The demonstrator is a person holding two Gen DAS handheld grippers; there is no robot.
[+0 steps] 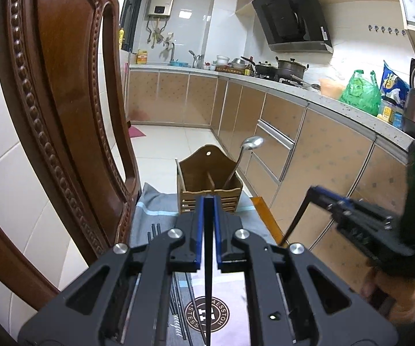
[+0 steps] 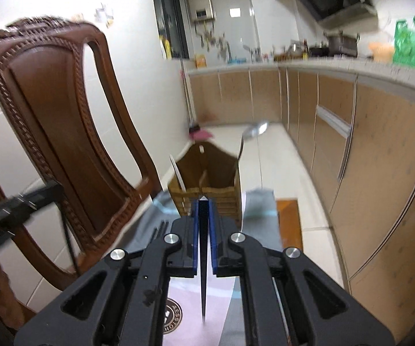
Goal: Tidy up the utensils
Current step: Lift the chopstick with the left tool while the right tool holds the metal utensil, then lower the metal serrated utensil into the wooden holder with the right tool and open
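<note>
Left gripper (image 1: 207,201) — clenched on a dark chopstick (image 1: 208,274); right gripper (image 2: 204,203) — clenched on a second dark chopstick (image 2: 204,265); wooden utensil holder (image 1: 208,184) is set on a grey cloth (image 1: 152,210), just ahead of both; a metal spoon (image 1: 252,143) is stood in its right compartment; loose chopsticks (image 1: 153,230) are laid on the cloth beside a carved chair (image 1: 63,109).

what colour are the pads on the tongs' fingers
Blue pads on black tongs, clearest in the left wrist view.
</note>
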